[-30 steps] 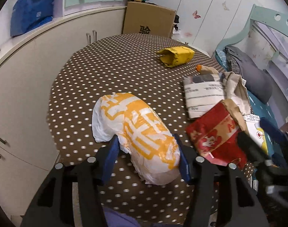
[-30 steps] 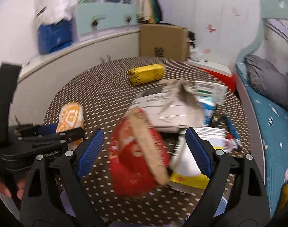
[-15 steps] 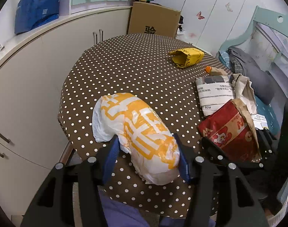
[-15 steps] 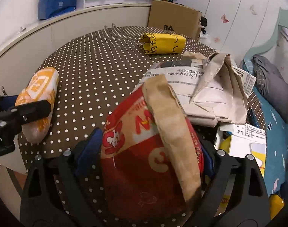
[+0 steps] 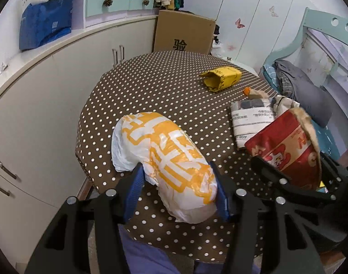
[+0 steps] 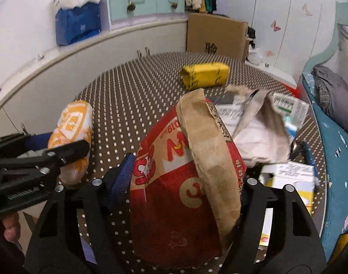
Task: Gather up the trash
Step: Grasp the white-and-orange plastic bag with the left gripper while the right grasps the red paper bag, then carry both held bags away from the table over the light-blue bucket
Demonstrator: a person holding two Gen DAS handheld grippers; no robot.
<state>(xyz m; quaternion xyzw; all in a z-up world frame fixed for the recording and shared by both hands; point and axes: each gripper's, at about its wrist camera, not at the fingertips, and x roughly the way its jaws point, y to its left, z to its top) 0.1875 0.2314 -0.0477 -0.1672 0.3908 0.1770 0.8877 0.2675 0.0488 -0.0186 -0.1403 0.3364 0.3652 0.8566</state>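
Note:
My left gripper [image 5: 178,187] is shut on a white and orange plastic bag [image 5: 164,159], held above the near edge of the polka-dot table [image 5: 151,86]; the bag also shows in the right wrist view [image 6: 71,134]. My right gripper [image 6: 185,178] is shut on a red and brown paper bag [image 6: 185,178], lifted off the table; this bag also shows in the left wrist view [image 5: 288,146]. A yellow package [image 6: 203,75] lies at the far side. A torn grey mailer [image 6: 258,127] lies to the right.
White cabinets [image 5: 37,105] curve along the left. A cardboard box [image 5: 183,34] stands behind the table. A bed with grey clothes [image 6: 333,96] is at the right. Small boxes and papers [image 6: 290,178] lie at the table's right edge.
My right gripper closed on the red bag and lifted it up. My left gripper kept its hold on the orange bag and pulled back slightly toward the table's near edge.

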